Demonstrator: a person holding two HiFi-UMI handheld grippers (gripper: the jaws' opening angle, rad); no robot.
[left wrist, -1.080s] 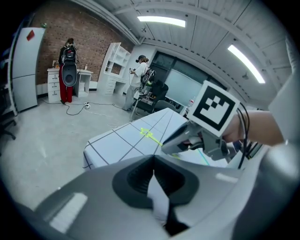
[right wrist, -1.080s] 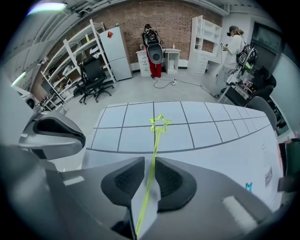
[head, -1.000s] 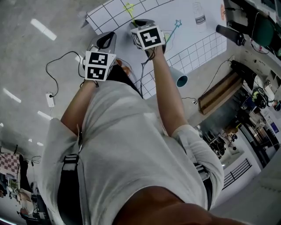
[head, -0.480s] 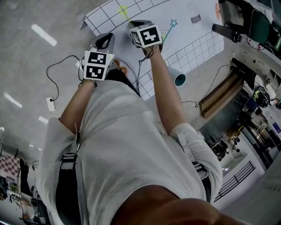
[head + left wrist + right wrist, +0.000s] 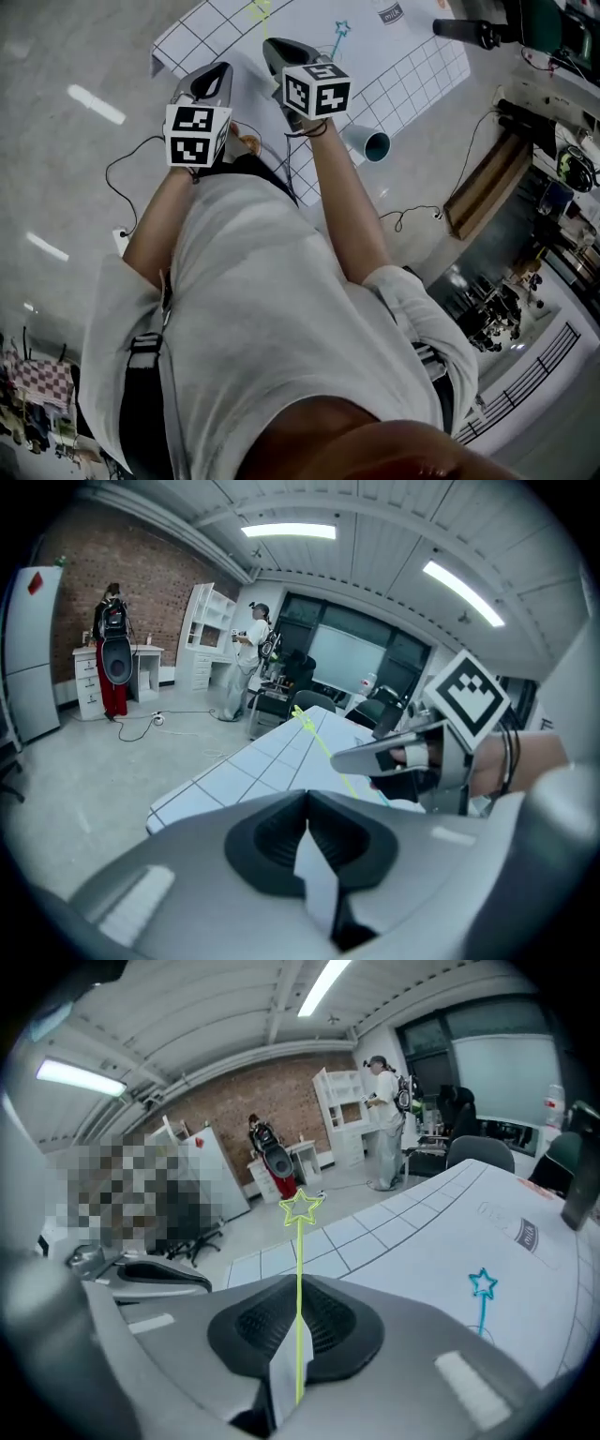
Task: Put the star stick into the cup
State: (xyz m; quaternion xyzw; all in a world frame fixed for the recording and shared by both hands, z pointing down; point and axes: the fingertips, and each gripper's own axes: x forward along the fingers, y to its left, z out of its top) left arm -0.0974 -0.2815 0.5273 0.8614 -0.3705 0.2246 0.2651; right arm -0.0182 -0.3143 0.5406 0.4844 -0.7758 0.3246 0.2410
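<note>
since the yellow-green star stick (image 5: 299, 1241) is clamped, star up, at frame centre in the right tongs (image 5: 292, 1344), whose jaws have just been closing on it, pickup is judged complete. left tongs (image 5: 309, 855): together, empty. next move: carry stick to cup (image 5: 367, 143), upper right of head view, and lower it stem-first.
</note>
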